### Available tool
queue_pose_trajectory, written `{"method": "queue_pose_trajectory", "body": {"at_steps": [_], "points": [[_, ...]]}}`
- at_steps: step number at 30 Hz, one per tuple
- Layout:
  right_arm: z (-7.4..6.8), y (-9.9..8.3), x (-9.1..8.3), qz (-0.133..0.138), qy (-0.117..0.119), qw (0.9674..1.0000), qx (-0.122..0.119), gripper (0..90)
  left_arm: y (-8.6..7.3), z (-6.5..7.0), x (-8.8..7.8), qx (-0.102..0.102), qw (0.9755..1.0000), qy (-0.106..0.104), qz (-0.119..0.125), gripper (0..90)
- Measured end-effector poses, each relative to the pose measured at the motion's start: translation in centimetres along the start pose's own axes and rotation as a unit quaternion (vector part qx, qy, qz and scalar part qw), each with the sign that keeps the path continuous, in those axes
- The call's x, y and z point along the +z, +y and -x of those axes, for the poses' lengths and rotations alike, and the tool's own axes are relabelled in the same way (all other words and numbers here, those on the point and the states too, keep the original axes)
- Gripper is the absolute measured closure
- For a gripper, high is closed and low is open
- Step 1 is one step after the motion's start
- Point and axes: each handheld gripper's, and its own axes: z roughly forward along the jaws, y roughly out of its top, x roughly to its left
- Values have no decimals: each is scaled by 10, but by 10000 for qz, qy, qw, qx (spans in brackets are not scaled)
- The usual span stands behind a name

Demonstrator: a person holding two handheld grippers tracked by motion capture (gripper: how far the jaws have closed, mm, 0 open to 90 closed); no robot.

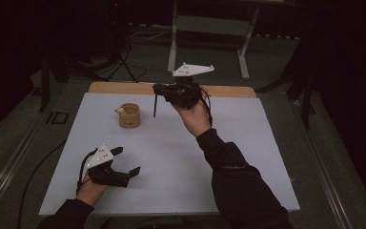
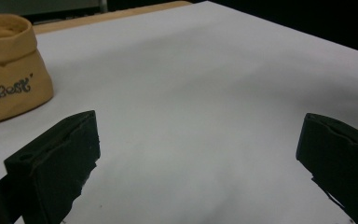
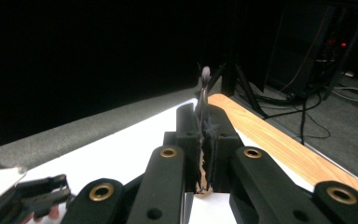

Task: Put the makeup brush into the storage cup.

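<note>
We hold a thin dark stick (image 1: 155, 106) pinched in the right gripper (image 1: 164, 89), upper centre, beside the tan pouch (image 1: 129, 115) — left gripper (image 1: 126, 162), fingers wide, waits lower left.

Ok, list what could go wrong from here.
1. The right tongs pinch a thin dark stick by its very top, so it may swivel or slip out.
2. The stick hangs close beside the soft tan pouch; a swing could knock the pouch over.
3. The left tongs sit open, away from the pouch, so nothing steadies it.
</note>
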Motion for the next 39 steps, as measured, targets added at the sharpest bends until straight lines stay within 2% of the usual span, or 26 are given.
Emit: {"method": "queue_pose_trajectory", "body": {"at_steps": [4,7,11,12,17,28,31,39], "points": [[7,8,15,25,-53,10000,61,860,0,1,0,41,10000,-6,34,0],[11,12,25,3,-124,9999,20,860,1,-1,-1,84,10000,-25,17,0],[14,16,36,7,-159,9999,29,861,2,-4,-3,50,9999,-2,88,0],[16,18,46,15,-189,9998,49,861,2,-5,-4,46,9999,10,95,0],[19,17,69,-77,-226,9997,56,861,2,-7,-5,91,9999,28,81,0],[24,6,111,-39,-316,9993,183,861,2,-9,-8,49,9999,-10,151,0],[25,-1,120,-1,-353,9990,288,861,1,-10,-9,53,9999,12,143,0],[28,-21,140,-192,-391,9982,417,860,0,-10,-7,49,10000,33,79,0]]}}
